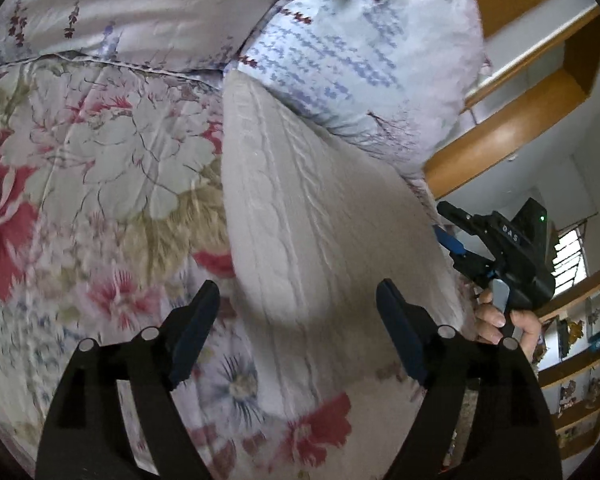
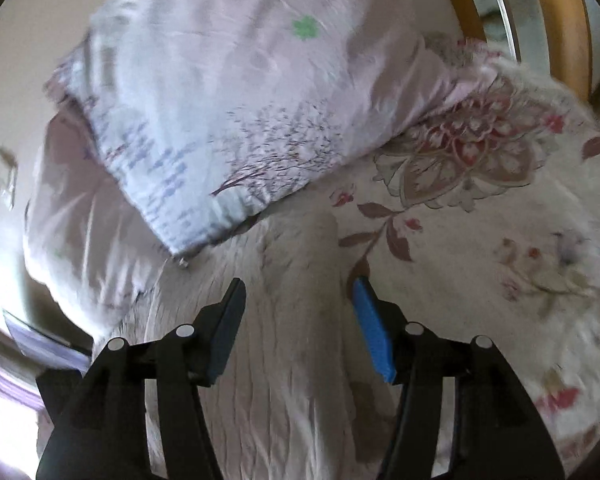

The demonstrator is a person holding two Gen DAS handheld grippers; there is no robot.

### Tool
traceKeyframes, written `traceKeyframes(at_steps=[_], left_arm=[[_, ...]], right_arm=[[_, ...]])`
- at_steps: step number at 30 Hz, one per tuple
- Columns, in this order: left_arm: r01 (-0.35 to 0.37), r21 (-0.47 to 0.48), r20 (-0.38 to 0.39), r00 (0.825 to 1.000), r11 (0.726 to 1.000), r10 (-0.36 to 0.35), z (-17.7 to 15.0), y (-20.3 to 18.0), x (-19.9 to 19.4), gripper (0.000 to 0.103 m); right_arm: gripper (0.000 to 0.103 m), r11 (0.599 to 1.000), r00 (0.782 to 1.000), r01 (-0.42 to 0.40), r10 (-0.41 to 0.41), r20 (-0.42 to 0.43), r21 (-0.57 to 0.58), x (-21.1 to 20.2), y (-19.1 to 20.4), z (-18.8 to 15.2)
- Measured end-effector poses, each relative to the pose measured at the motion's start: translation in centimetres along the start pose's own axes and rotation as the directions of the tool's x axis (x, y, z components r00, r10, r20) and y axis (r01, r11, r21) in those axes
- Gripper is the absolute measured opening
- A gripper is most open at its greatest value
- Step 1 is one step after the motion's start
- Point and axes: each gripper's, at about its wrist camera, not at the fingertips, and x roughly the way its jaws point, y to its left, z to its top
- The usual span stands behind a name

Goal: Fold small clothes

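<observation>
The left tool (image 1: pixel 298 328) hangs wide apart over a white knitted sweater (image 1: pixel 300 208), grasping nothing. The sweater lies in a long strip on the flowery bed cover (image 1: pixel 100 160), its far end by the pillow (image 1: pixel 360 60). The right tool (image 2: pixel 296 320) is also released, above the knit. I think one fold is done. Next, pick up an end and fold it over.

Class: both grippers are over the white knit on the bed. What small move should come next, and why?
Probably lower the left gripper onto the knit's near edge and close. Both grippers, the right gripper too, stand open and hold nothing, and the knit lies long on the quilt, seemingly needing another fold.
</observation>
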Motion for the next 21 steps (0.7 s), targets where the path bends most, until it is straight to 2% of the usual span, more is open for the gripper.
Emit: traceKeyframes(at_steps=[5,7,8,9,12,14,16,21], left_arm=[[0.003,-0.052,-0.016,1.000,0.999,-0.003,1.6,1.4,2.0,0.080],[-0.007,-0.055,-0.012,1.000,0.998,0.006,1.9,1.8,2.4,0.080],[-0.008,-0.058,-0.010,1.000,0.998,0.008,2.0,2.0,2.7,0.079],[-0.007,-0.061,-0.011,1.000,0.998,0.006,2.1,2.1,2.9,0.079],[-0.005,-0.049,-0.011,1.000,0.999,0.004,2.2,1.9,3.0,0.079],[-0.005,-0.041,-0.012,1.000,0.999,0.005,2.2,1.6,3.0,0.079],[0.006,-0.042,-0.021,1.000,0.999,-0.007,2.2,1.4,3.4,0.079],[0.004,-0.022,-0.014,1.000,1.000,-0.005,2.3,0.7,3.8,0.079]], right_arm=[[0.056,0.999,0.999,-0.009,0.011,-0.035,0.043,2.9,-0.3,1.4],[0.033,1.000,0.999,-0.018,0.019,-0.043,0.025,3.6,0.1,1.7],[0.014,1.000,1.000,-0.015,0.014,-0.028,-0.010,3.5,0.6,1.7],[0.010,0.999,1.000,-0.015,0.015,-0.006,-0.038,3.3,1.0,1.8],[0.009,0.994,0.994,-0.015,0.026,0.103,-0.108,0.9,2.1,1.9],[0.009,0.992,0.991,0.003,0.014,0.136,-0.124,-0.1,2.1,1.9],[0.009,0.993,0.992,0.053,-0.039,0.119,-0.110,0.3,1.3,1.9],[0.009,0.993,0.994,0.108,-0.107,0.025,-0.049,3.2,-0.7,1.9]])
